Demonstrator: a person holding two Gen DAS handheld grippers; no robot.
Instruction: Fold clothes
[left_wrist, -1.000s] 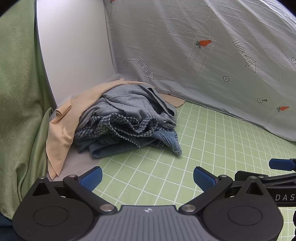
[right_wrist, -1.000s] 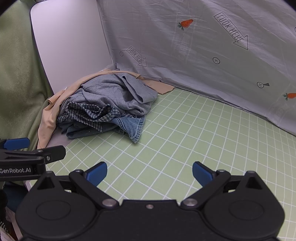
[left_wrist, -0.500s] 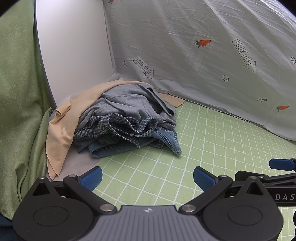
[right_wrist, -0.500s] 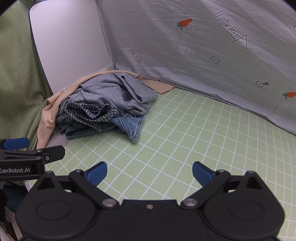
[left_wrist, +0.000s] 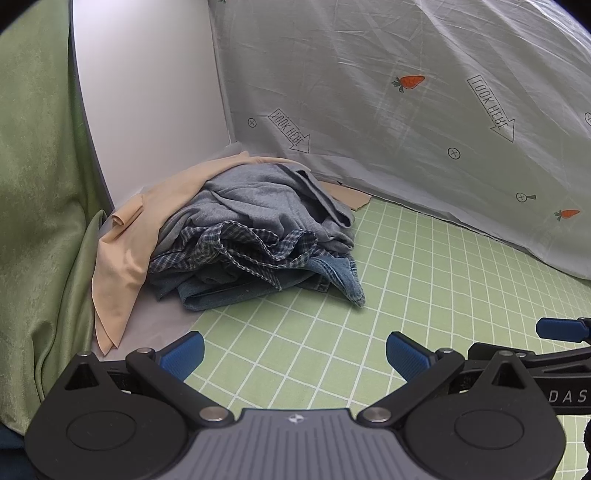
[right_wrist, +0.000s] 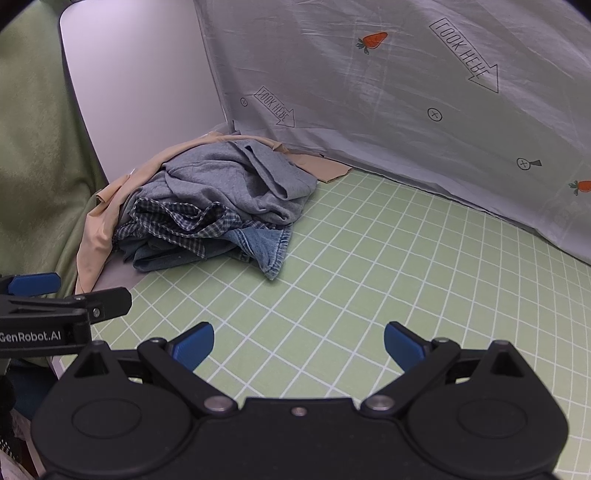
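A heap of crumpled clothes lies at the back left of the green checked mat (left_wrist: 424, 288): a grey top (left_wrist: 258, 199) uppermost, a blue plaid shirt (left_wrist: 236, 247) under it, blue denim (left_wrist: 332, 273) at the bottom, and a beige cloth (left_wrist: 122, 254) trailing off to the left. In the right wrist view the same grey top (right_wrist: 236, 181), plaid shirt (right_wrist: 173, 221) and denim (right_wrist: 266, 251) show. My left gripper (left_wrist: 294, 353) hangs open above the mat, short of the heap, holding nothing. My right gripper (right_wrist: 298, 345) is open too, empty, further right.
A grey sheet (left_wrist: 406, 110) printed with carrots and arrows rises behind the mat. A white panel (left_wrist: 147, 92) stands at the back left, with a green curtain (left_wrist: 33, 184) beside it. The right gripper's side (left_wrist: 554, 347) shows at the left view's right edge.
Almost nothing differs. The right wrist view has shifted very slightly, and the heap of clothes lies as it did.
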